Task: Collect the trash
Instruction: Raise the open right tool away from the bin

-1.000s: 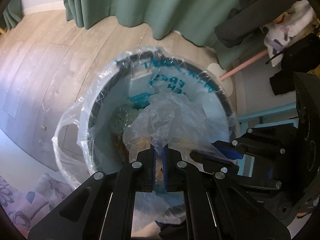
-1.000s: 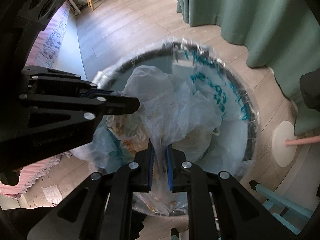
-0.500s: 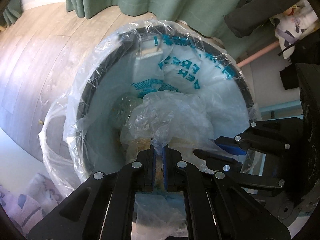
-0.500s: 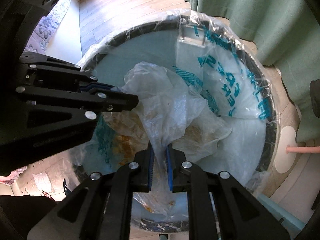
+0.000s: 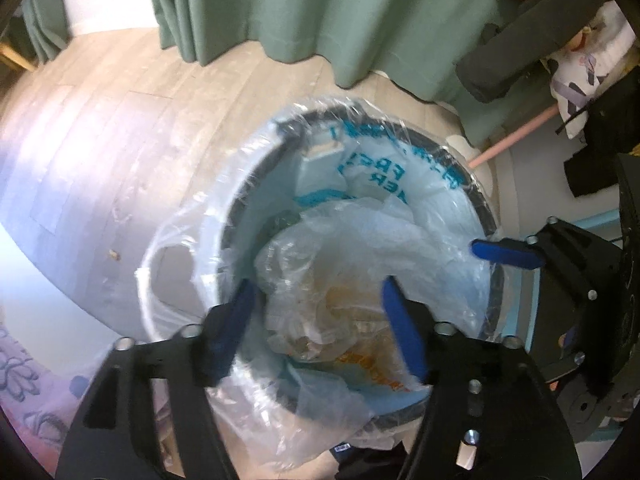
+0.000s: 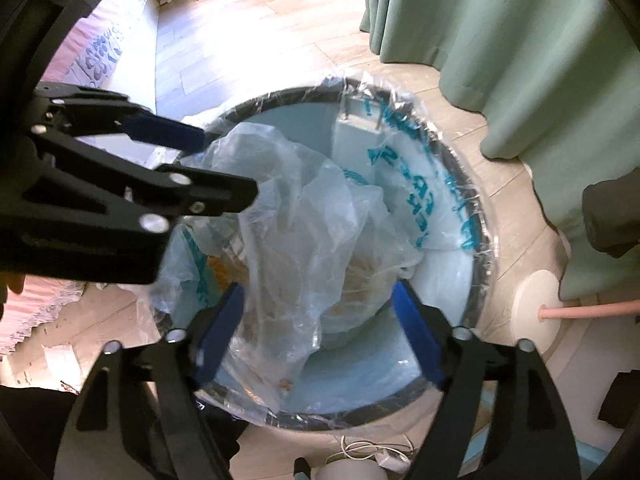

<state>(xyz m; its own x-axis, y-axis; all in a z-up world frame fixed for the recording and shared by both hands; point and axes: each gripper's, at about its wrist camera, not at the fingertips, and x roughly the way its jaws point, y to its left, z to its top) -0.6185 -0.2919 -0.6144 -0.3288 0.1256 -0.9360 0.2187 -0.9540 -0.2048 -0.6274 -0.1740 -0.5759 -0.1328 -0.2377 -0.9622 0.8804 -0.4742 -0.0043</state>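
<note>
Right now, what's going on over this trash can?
A person holds two grippers above a lined trash bin. Both the left gripper and the right gripper have just been opening, and their jaws now stand wide, pressing on nothing. The crumpled clear plastic bag with food scraps sits loose in the bin between the open jaws, so it looks just dropped in.

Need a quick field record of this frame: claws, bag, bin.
left claw: open, jaws just opened, off the bag
right claw: open, jaws just opened, off the bag
clear plastic bag: crumpled, food-stained, released, sitting in the bin
bin: round, dark rim, lined with printed liner
floor: light wood planks
</note>
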